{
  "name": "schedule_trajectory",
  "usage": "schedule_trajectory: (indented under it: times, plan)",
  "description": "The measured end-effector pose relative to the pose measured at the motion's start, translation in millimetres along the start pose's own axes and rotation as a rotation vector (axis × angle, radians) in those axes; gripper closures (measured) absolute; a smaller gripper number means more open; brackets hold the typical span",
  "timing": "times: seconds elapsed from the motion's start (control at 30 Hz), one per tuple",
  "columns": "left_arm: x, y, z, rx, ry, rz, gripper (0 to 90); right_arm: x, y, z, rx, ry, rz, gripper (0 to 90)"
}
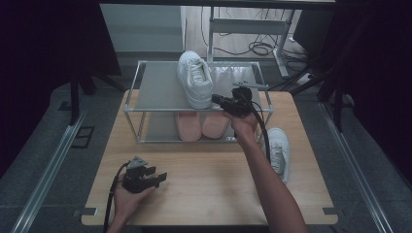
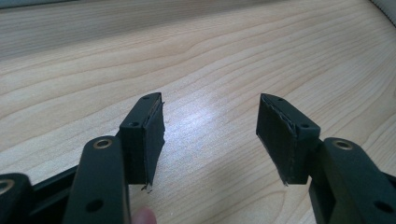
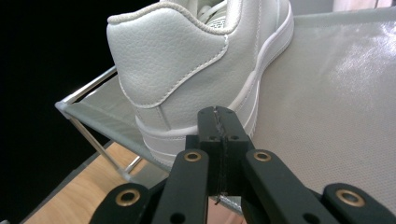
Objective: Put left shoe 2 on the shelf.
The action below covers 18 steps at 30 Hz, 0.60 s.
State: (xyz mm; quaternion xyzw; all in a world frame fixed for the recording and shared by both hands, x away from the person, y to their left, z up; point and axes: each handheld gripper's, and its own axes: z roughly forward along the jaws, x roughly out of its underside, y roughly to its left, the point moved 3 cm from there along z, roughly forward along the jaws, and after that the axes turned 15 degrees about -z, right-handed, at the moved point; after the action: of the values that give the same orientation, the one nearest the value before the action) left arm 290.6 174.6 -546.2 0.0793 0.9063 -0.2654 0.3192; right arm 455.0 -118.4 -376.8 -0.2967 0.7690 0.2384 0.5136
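Shoes sit on both levels of the metal shoe rack (image 1: 133, 104) at the far side of the wooden table (image 1: 204, 189): one white sneaker (image 1: 195, 77) stands on the top shelf with its heel toward you, and a pair of pink slippers (image 1: 201, 125) lies on the lower shelf. Another white sneaker (image 1: 278, 153) lies on the table, just beside the rack at your right.

Your right forearm reaches forward over the table, and your right gripper (image 1: 217, 100) is at the front edge of the top shelf, pointing at the heel of the sneaker. In the right gripper view its jaws are pressed together with nothing between them, and the tips are just in front of the white sole at the heel (image 3: 187, 84). Your left gripper (image 1: 159, 177) rests low on the near left part of the table, held in your left hand (image 1: 127, 196); its jaws stand wide apart and hold nothing.

The sneaker on the shelf is white leather with a grained heel, white stitching and white laces
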Motion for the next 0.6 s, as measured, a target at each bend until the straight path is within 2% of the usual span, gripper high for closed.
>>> schedule_trajectory:
  times: [0.23, 0.6]
  plan:
    - [0.7, -1.3, 1.1, 0.002, 0.002, -0.005, 42.2, -1.0, 2.1, 0.0, -0.001, -0.004, 0.008, 90.0]
    - [0.8, -1.4, 1.3, 0.003, 0.003, -0.011, 42.1, -4.2, 17.5, 10.0, -0.047, -0.009, -0.006, 90.0]
